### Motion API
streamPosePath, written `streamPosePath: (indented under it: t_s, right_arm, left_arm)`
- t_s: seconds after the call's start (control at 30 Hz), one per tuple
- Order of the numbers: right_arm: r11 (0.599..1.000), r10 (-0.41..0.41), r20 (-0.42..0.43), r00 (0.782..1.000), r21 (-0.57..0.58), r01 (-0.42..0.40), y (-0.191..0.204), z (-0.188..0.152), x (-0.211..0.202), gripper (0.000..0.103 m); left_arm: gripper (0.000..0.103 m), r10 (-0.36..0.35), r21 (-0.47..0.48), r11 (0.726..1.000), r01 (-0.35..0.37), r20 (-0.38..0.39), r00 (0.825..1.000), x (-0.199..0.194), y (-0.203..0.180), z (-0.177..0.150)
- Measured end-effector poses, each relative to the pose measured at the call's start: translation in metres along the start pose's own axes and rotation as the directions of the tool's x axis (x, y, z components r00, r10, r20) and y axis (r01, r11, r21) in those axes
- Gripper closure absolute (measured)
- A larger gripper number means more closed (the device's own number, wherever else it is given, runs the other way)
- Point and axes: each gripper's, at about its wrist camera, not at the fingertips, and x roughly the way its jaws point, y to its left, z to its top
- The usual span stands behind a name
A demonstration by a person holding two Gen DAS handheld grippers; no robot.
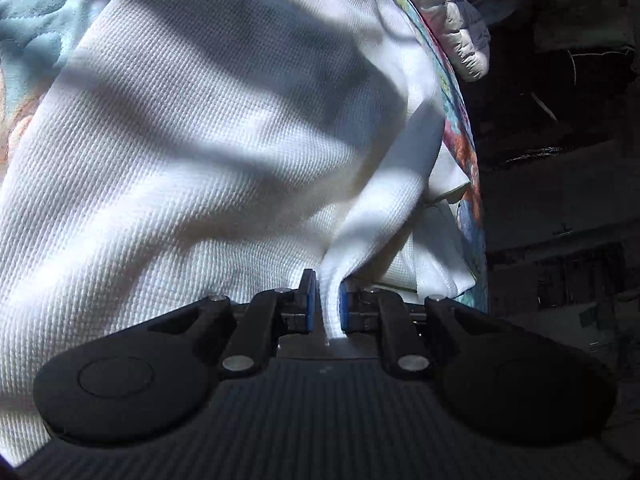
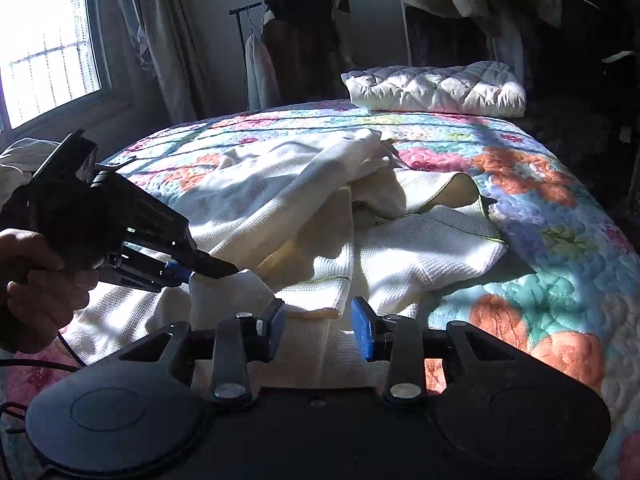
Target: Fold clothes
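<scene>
The white waffle-knit garment (image 2: 304, 216) lay crumpled on the puffy floral quilt (image 2: 540, 200). The left gripper (image 1: 328, 296) was pinched tight on a bunched fold, while the right gripper (image 2: 318, 330) sat half-open over the fabric, gripping nothing.

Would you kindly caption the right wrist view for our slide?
Left claw pinches white waffle-knit garment on floral quilt; right claw open.

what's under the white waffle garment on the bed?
The floral quilt shows all around the white waffle garment, so it lies on that. Cream folds of its own layers show at the middle. Anything else beneath is covered.
</scene>
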Motion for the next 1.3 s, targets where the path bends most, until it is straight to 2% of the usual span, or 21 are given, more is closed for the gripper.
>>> streamPosePath:
  t_s: [0.07, 0.13, 0.2, 0.27, 0.3, 0.37, 0.47, 0.53, 0.6, 0.63, 0.67, 0.77, 0.8, 0.87, 0.93, 1.03, 1.1, 1.13, 1.17, 1.23, 1.3]
  right_arm:
    - [0.982, 0.112, -0.029, 0.993, 0.158, -0.106, -0.014, 0.003, 0.009, 0.061]
    - [0.919, 0.259, -0.061, 0.964, 0.321, -0.227, -0.023, 0.006, 0.024, 0.059]
    - [0.809, 0.400, -0.078, 0.913, 0.498, -0.312, -0.029, 0.005, 0.038, 0.047]
    - [0.668, 0.471, 0.002, 0.882, 0.652, -0.358, -0.035, 0.001, 0.042, 0.044]
    - [0.654, 0.480, 0.013, 0.877, 0.661, -0.368, -0.033, 0.002, 0.041, 0.038]
    - [0.752, 0.436, -0.053, 0.899, 0.570, -0.331, -0.017, 0.009, 0.040, 0.033]
    - [0.825, 0.346, -0.086, 0.934, 0.503, -0.259, 0.002, 0.002, 0.050, 0.038]
    - [0.820, 0.366, -0.082, 0.927, 0.500, -0.279, 0.004, -0.002, 0.059, 0.094]
    - [0.839, 0.351, -0.080, 0.933, 0.470, -0.275, 0.007, 0.000, 0.061, 0.097]
    - [0.885, 0.289, -0.051, 0.956, 0.394, -0.247, 0.011, 0.004, 0.047, 0.097]
    - [0.930, 0.220, -0.012, 0.975, 0.303, -0.206, 0.016, 0.010, 0.031, 0.097]
    - [0.996, 0.041, 0.109, 0.993, 0.075, -0.049, 0.027, 0.012, -0.019, 0.097]
    - [1.000, -0.011, 0.149, 0.989, 0.012, 0.009, 0.029, 0.010, -0.036, 0.097]
    - [0.995, -0.090, 0.134, 0.987, -0.023, 0.094, 0.025, -0.003, -0.051, 0.097]
    - [0.990, -0.130, 0.051, 0.990, 0.064, 0.127, 0.011, -0.019, -0.047, 0.097]
    - [0.959, -0.118, -0.046, 0.992, 0.253, 0.126, -0.009, -0.037, -0.035, 0.097]
    - [0.958, -0.130, -0.067, 0.989, 0.249, 0.142, -0.009, -0.034, -0.024, 0.097]
    - [0.959, -0.138, -0.075, 0.988, 0.239, 0.152, -0.008, -0.031, -0.018, 0.097]
    - [0.958, -0.133, -0.060, 0.989, 0.248, 0.144, -0.008, -0.024, -0.018, 0.097]
    - [0.963, -0.101, 0.027, 0.995, 0.256, 0.091, -0.003, -0.005, -0.032, 0.097]
    - [0.977, -0.094, 0.135, 0.986, 0.203, 0.065, 0.010, 0.010, -0.059, 0.098]
  left_arm:
    - [0.092, -0.021, -0.051, 0.998, 0.022, 0.017, 1.000, -0.004, 0.010, -0.003]
    - [0.092, 0.011, -0.016, 1.000, -0.011, 0.034, 0.999, -0.007, 0.005, -0.006]
    - [0.092, 0.035, 0.065, 0.997, -0.039, 0.063, 0.997, -0.014, -0.005, -0.011]
    - [0.091, 0.050, 0.095, 0.994, -0.058, 0.083, 0.995, -0.020, -0.008, -0.013]
    - [0.091, 0.035, 0.083, 0.996, -0.041, 0.075, 0.997, -0.021, -0.006, -0.014]
    - [0.092, -0.010, 0.039, 0.999, 0.008, 0.046, 0.999, -0.017, 0.001, -0.011]
    - [0.092, -0.013, 0.049, 0.999, 0.011, 0.031, 0.999, -0.016, 0.007, -0.012]
    - [0.092, 0.001, 0.076, 0.997, -0.004, 0.037, 0.999, -0.019, 0.004, -0.015]
    - [0.088, 0.007, 0.114, 0.993, -0.012, 0.049, 0.999, -0.029, -0.001, -0.019]
    - [0.074, -0.006, 0.129, 0.992, -0.002, 0.063, 0.998, -0.039, -0.002, -0.020]
    - [0.066, -0.021, 0.142, 0.990, 0.010, 0.077, 0.997, -0.050, -0.003, -0.020]
    - [0.066, 0.078, 0.166, 0.980, -0.107, 0.176, 0.981, -0.084, 0.005, -0.015]
    - [0.066, 0.113, 0.171, 0.974, -0.147, 0.195, 0.974, -0.093, 0.009, -0.012]
    - [0.066, 0.180, 0.170, 0.961, -0.218, 0.215, 0.960, -0.106, 0.021, -0.008]
    - [0.066, 0.214, 0.156, 0.955, -0.251, 0.221, 0.951, -0.115, 0.034, -0.007]
    - [0.066, 0.212, 0.135, 0.959, -0.247, 0.230, 0.950, -0.128, 0.044, -0.011]
    - [0.065, 0.224, 0.150, 0.953, -0.265, 0.245, 0.943, -0.135, 0.042, -0.012]
    - [0.060, 0.250, 0.160, 0.941, -0.297, 0.262, 0.932, -0.136, 0.040, -0.012]
    - [0.053, 0.281, 0.170, 0.926, -0.336, 0.282, 0.917, -0.137, 0.037, -0.012]
    - [0.051, 0.310, 0.195, 0.905, -0.377, 0.304, 0.901, -0.138, 0.032, -0.011]
    - [0.051, 0.320, 0.218, 0.899, -0.379, 0.263, 0.910, -0.138, 0.033, -0.011]
